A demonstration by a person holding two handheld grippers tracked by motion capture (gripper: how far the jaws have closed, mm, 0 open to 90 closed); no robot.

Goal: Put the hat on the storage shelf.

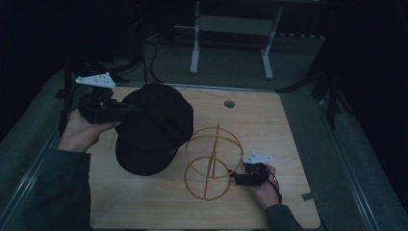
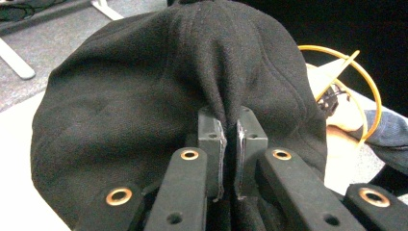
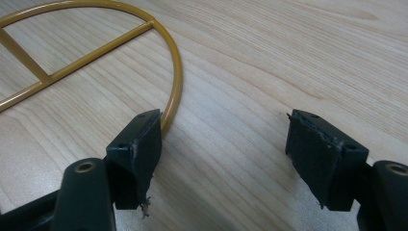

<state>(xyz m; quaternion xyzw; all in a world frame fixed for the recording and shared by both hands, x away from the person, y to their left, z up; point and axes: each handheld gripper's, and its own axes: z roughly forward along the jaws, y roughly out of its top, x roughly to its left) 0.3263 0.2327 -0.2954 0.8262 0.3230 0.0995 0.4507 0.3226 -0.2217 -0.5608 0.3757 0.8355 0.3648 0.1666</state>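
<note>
A black cap point(image 1: 154, 127) lies on the wooden table point(image 1: 274, 130) at centre left, its rear edge lifted. My left gripper point(image 1: 126, 109) is shut on a pinched fold of the cap point(image 2: 144, 96); the left gripper point(image 2: 230, 144) shows its jaws pressed together on the cloth. A yellow wire stand point(image 1: 211, 161), made of rings and a cross post, stands right of the cap. My right gripper point(image 1: 236, 177) sits low at the stand's base ring. In the right gripper view the right gripper point(image 3: 223, 144) is open, and its left fingertip point(image 3: 139, 144) touches the yellow ring point(image 3: 174, 62) from outside.
A round cable hole point(image 1: 229, 103) is set in the table's far edge. A small piece of tape point(image 1: 310, 196) sticks out at the front right corner. White frame legs point(image 1: 195, 43) and dark cables point(image 1: 151, 57) stand on the grey floor behind the table.
</note>
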